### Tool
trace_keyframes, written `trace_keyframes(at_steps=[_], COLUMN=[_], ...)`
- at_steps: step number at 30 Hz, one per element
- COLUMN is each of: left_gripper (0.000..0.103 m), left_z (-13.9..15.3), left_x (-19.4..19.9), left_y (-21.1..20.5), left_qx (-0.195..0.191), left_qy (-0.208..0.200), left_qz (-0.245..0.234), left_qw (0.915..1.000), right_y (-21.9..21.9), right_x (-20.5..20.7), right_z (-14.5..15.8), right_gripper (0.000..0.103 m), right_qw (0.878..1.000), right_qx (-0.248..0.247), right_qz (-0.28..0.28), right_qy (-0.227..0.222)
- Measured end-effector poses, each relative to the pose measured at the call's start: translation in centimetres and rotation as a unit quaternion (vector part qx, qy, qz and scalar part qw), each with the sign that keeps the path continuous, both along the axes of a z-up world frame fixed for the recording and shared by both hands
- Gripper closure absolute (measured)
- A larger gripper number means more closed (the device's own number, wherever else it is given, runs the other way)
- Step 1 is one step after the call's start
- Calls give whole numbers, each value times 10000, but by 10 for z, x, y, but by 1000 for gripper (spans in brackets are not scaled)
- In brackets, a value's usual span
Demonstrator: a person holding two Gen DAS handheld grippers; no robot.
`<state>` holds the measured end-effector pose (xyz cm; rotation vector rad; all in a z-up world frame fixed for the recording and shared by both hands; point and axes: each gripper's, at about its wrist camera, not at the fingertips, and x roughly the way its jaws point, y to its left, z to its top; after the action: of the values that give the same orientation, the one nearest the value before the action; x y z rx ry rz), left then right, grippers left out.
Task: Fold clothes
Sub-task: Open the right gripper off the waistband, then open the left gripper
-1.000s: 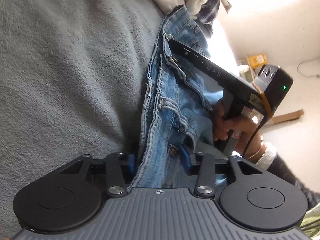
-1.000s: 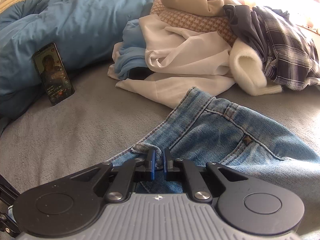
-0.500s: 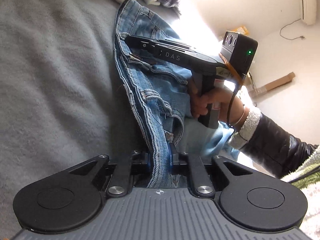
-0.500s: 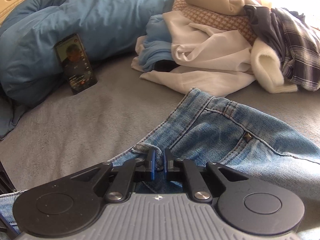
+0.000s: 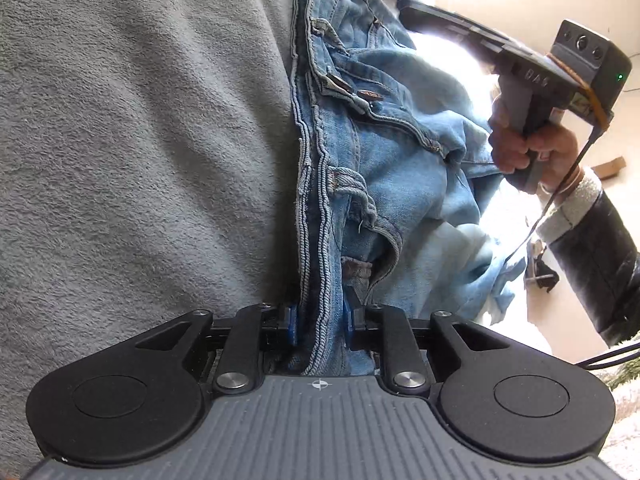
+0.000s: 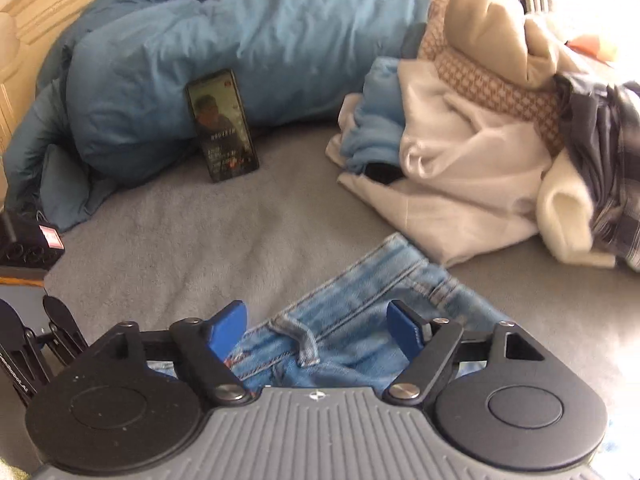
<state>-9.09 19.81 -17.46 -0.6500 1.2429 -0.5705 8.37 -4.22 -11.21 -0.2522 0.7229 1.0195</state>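
Bed w/ grey fleece blanket point(image 6: 168, 248): light-blue denim jeans point(image 6: 360, 304), pile of mixed clothes point(image 6: 480, 152), rolled blue duvet point(image 6: 240, 40), black smartphone point(image 6: 222, 124) propped vs. duvet.

plenty of bare grey blanket point(image 6: 168, 248) ahead and to the left of the jeans point(image 6: 360, 320), nothing on it until the phone point(image 6: 221, 125) propped against the blue duvet point(image 6: 224, 40), which walls off the back. the clothes pile point(image 6: 480, 152) blocks the right side, its white edge just beside the denim. left of the waistband is open blanket too; the other gripper point(image 5: 520, 76) hangs over the right.
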Motion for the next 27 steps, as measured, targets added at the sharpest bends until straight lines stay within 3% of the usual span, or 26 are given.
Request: trace_keyframes(at_steps=[3, 9, 11, 12, 13, 14, 16, 20, 25, 27], left_gripper=[83, 82, 82, 82, 84, 86, 89, 90, 90, 90], left_z=[-3, -8, -11, -12, -12, -11, -7, -2, 4, 4], left_x=[-1, -10, -10, -10, -11, -12, -18, -25, -28, -29], left_y=[1, 3, 5, 6, 4, 2, 1, 14, 27, 30], left_qx=[-23, -151, -224, -240, -245, -233, -245, -658, -430, -302], left_qy=[-25, -39, -15, -24, -90, -206, -516, -764, -807, -770], left_qz=[9, 92, 118, 124, 137, 139, 187, 489, 549, 548], left_qw=[10000, 9998, 9997, 9996, 9996, 9994, 9982, 9937, 9943, 9951], right_y=[7, 24, 25, 26, 26, 26, 27, 37, 64, 79], right_x=[32, 92, 94, 94, 94, 95, 93, 86, 88, 87], right_z=[-1, -56, -60, -59, -56, -53, -45, -23, -10, -23], right_gripper=[16, 15, 14, 22, 45, 61, 83, 89, 89, 89], right_qw=[9993, 9888, 9892, 9891, 9887, 9879, 9880, 9939, 9965, 9979], right_qx=[-69, -552, -595, -677, -768, -799, -806, -426, 155, -18], right_qz=[-368, -551, -425, -377, -341, -305, -334, -332, -53, 49], right_qy=[-56, 1271, 1270, 1254, 1239, 1293, 1276, 958, 814, 652])
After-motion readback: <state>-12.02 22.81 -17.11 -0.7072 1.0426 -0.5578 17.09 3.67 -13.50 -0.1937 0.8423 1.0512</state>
